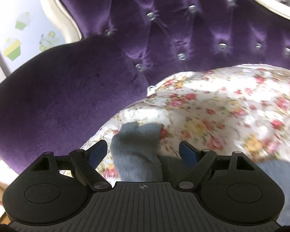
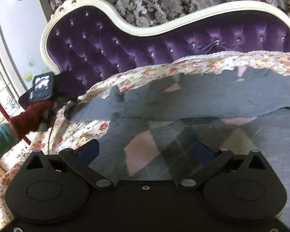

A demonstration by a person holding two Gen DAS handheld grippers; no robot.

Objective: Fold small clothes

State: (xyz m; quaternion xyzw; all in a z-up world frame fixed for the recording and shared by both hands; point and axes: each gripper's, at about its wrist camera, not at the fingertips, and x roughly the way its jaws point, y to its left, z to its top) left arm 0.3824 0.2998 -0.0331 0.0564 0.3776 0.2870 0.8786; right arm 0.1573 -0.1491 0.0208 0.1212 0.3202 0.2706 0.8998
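A grey sweater (image 2: pixel 222 96) with pink and dark argyle diamonds lies on a floral cover (image 2: pixel 83 133); its upper part is folded over across the body. One grey sleeve (image 2: pixel 98 106) stretches out to the left. In the left wrist view that sleeve (image 1: pixel 137 145) lies between the fingers of my left gripper (image 1: pixel 143 152), which is open, its blue pads (image 1: pixel 98 152) not pressing on the cloth. My right gripper (image 2: pixel 146 151) stands wide open just over the argyle front, holding nothing. The left gripper (image 2: pixel 67 104) also shows at the sleeve's end in the right wrist view.
The cover lies on a purple tufted sofa (image 1: pixel 164 29) with a white frame (image 2: pixel 110 11) and a rounded armrest (image 1: pixel 58 96). A hand in a red glove (image 2: pixel 32 114) with a teal sleeve (image 2: pixel 0 141) holds the left gripper. Patterned curtains (image 2: pixel 164 0) hang behind.
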